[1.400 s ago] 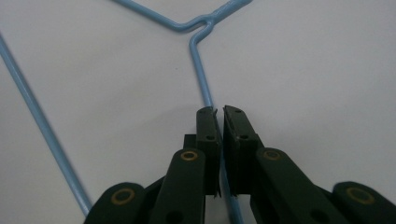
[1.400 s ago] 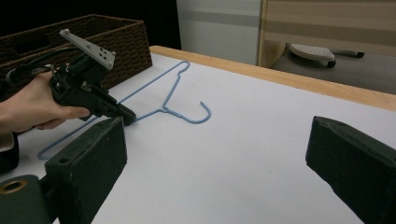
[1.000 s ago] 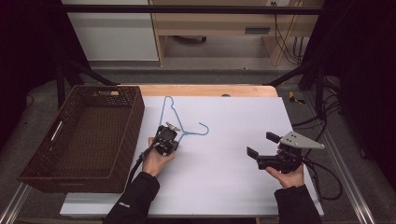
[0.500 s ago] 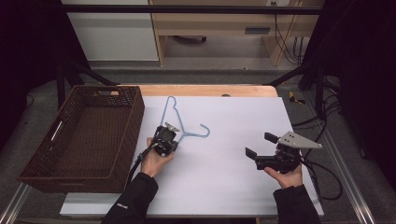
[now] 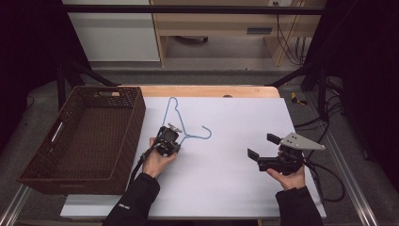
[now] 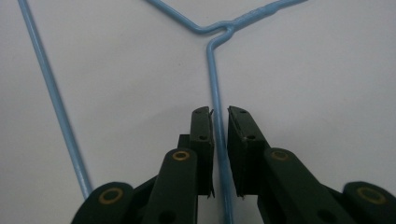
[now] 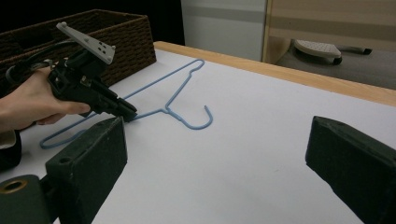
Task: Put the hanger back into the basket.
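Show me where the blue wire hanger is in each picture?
High view: the thin blue wire coat hanger lies centre-left, beside the brown wicker basket.
Left gripper view: hanger runs between the claw.
Right gripper view: hanger, left-centre.
Shared landmark: its curled hook.

Blue wire hanger [image 5: 181, 123] flat on table [image 5: 235, 188]

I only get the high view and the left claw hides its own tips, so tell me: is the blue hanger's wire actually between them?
Observer: Yes. In the left gripper view the hanger wire runs between the left claw's jaws, with a narrow gap showing beside it, so it is not quite clamped.
Operator: Which part of the wire?
Observer: The arm just below the twisted neck.
Operator: And the right claw?
Observer: The right claw has its jaws spread wide, with nothing between them, facing the hanger across the white tabletop.
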Available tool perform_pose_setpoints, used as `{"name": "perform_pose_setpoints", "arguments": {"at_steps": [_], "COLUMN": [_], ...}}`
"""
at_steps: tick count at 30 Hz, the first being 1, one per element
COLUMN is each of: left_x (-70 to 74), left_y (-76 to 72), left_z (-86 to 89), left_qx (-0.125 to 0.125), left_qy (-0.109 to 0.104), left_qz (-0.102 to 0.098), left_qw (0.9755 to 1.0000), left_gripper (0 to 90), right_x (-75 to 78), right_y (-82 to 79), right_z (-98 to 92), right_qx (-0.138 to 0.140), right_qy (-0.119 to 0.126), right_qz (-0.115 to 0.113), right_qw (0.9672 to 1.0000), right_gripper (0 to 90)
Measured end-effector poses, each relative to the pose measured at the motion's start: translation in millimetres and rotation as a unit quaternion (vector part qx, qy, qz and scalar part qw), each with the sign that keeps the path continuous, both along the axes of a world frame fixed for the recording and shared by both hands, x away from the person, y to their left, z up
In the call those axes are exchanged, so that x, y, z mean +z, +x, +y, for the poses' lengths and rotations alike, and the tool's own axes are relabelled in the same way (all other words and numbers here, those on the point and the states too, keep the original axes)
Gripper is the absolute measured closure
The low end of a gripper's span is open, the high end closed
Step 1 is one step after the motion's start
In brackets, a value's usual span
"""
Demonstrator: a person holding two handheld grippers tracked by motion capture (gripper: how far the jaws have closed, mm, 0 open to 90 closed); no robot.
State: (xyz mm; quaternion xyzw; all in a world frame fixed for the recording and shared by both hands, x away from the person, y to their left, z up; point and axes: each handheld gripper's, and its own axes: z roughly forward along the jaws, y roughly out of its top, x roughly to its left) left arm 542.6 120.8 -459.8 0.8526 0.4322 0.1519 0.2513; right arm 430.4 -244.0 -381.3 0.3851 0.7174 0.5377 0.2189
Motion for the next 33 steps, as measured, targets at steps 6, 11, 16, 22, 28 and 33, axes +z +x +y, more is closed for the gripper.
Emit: {"name": "perform_pose_setpoints", "arguments": {"at_steps": [6, 11, 16, 22, 28, 33], "left_x": [0.3, 0.8, 1.5, 1.6, 0.8, 10.6], "left_y": [0.8, 0.2, 3.3, 2.1, -0.4, -5.2], "left_z": [-2.8, -9.4, -6.9, -9.5, -7.3, -1.0], "left_qx": [-0.011, -0.009, 0.002, 0.012, 0.018, 0.020], "left_qy": [0.009, 0.030, 0.013, 0.018, 0.008, -0.004], "left_qz": [0.001, -0.001, 0.016, 0.012, 0.000, -0.018], "left_qw": [0.9999, 0.9995, 0.9998, 0.9997, 0.9998, 0.9996], "left_gripper": [82.5, 84.8, 86.4, 86.9, 87.2, 87.3], "right_x": [-0.1, -0.4, -0.7, -1.8, -2.7, -4.7], "right_y": [0.2, 0.6, 0.9, 1.9, 3.2, 6.2], "right_z": [-0.1, 0.7, 1.3, 3.4, 5.8, 13.7], "right_qx": [0.000, 0.001, 0.001, 0.003, 0.006, 0.016], "right_qy": [-0.001, -0.002, -0.001, -0.002, -0.002, -0.009], "right_qz": [0.000, -0.001, 0.000, 0.003, 0.006, 0.008], "right_qw": [1.0000, 1.0000, 1.0000, 1.0000, 1.0000, 0.9998], "right_gripper": [5.9, 5.9, 5.9, 5.9, 6.0, 6.3]}}
